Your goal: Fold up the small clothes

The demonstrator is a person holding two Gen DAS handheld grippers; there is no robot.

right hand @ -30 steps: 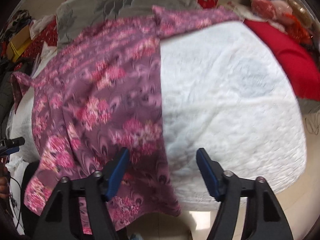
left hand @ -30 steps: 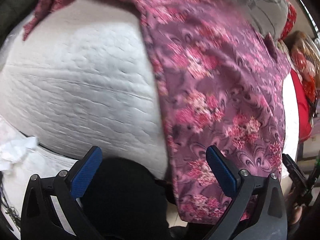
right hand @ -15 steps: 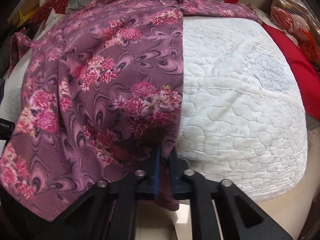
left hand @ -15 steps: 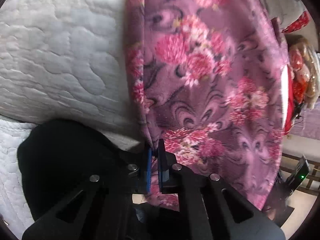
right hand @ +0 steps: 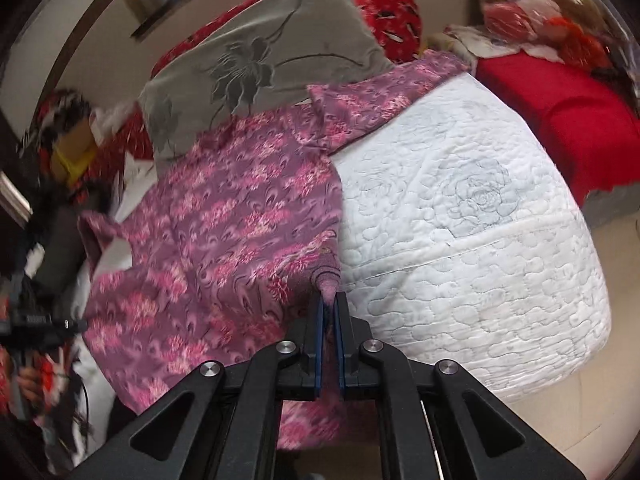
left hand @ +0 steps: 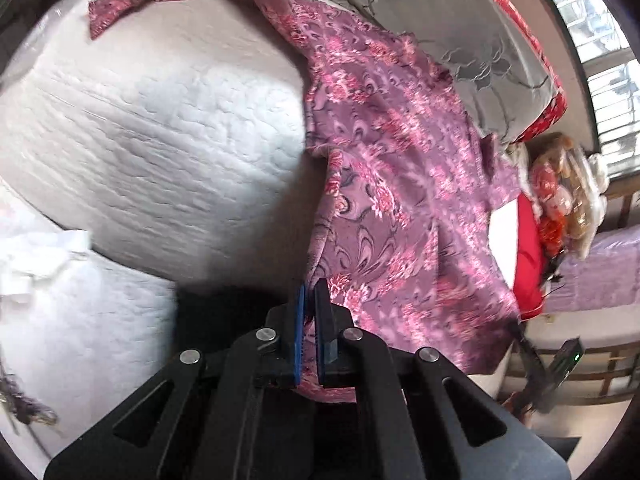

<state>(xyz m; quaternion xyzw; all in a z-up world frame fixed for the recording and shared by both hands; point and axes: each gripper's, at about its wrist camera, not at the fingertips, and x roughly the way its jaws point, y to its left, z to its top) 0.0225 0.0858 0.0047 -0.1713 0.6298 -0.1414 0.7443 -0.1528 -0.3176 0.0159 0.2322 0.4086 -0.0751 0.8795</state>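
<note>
A purple garment with pink flowers (left hand: 400, 184) lies spread over a white quilted mattress (left hand: 160, 128). My left gripper (left hand: 310, 292) is shut on the garment's near hem at its left corner, and the cloth rises in a fold from the pads. In the right wrist view the same garment (right hand: 240, 216) covers the left half of the mattress (right hand: 460, 220). My right gripper (right hand: 329, 300) is shut on the hem's right corner, a pinched peak of cloth standing between its blue pads. Both corners are lifted off the mattress edge. A sleeve (right hand: 380, 100) lies toward the pillow.
A grey flowered pillow (right hand: 260, 56) and red patterned bedding (right hand: 384, 12) lie at the head of the mattress. A red cloth (right hand: 560, 120) lies to the right. Bundled items (left hand: 560, 200) sit beside the bed. The other gripper (right hand: 36, 320) shows at the left edge.
Both grippers went from open above the hem to shut on it. Since then both have risen and pulled back, lifting the hem corners, so more of the bed is in view.
</note>
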